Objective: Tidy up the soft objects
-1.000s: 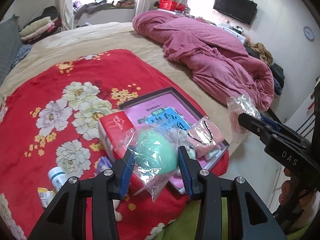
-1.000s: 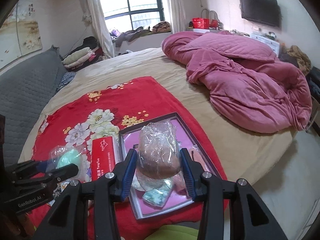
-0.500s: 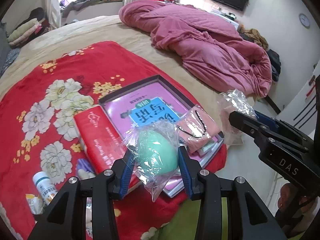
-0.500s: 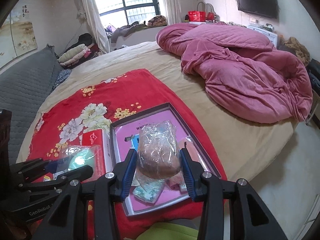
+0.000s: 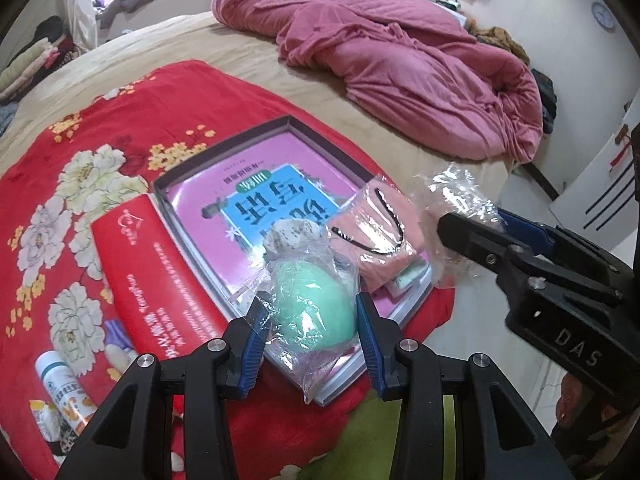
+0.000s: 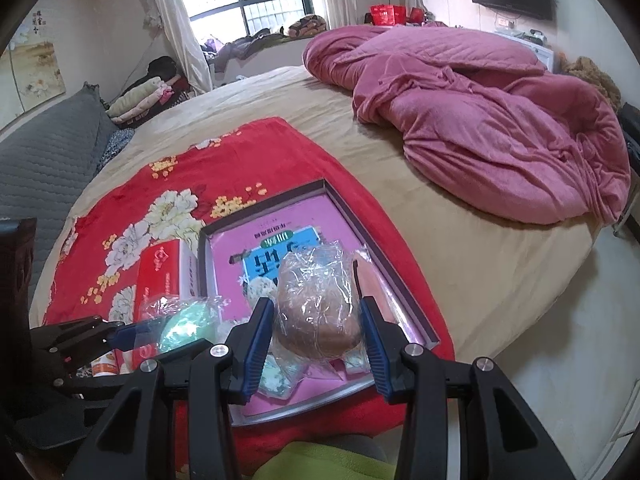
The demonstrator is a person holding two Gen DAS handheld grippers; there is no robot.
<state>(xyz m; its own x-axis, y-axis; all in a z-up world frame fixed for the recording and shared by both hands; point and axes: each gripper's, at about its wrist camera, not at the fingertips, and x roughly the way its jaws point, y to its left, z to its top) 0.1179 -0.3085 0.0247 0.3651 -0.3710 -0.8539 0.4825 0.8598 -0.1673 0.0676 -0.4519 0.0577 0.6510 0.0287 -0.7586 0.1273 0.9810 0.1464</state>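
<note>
My left gripper (image 5: 310,322) is shut on a green soft egg-shaped object in clear plastic wrap (image 5: 316,306), held just above the near corner of a shallow grey tray (image 5: 320,130). My right gripper (image 6: 318,328) is shut on a brown soft object in clear wrap (image 6: 316,304), hovering over the same tray (image 6: 384,248). In the tray lie a pink book with a blue label (image 5: 256,204), a pink wrapped pouch (image 5: 374,236), a speckled white item (image 5: 290,236) and pale green packets (image 6: 278,376). The right gripper (image 5: 464,228) also shows at the right of the left wrist view.
The tray sits on a red floral blanket (image 5: 100,128) on a beige bed. A red box (image 5: 148,276) lies left of the tray; a small white bottle (image 5: 56,376) and packets lie nearer. A heaped pink duvet (image 6: 500,120) fills the far right. The floor drops off beyond the tray.
Both grippers have sunk toward the tray with their wrapped objects still held. The tray and its contents look larger and closer in both views.
</note>
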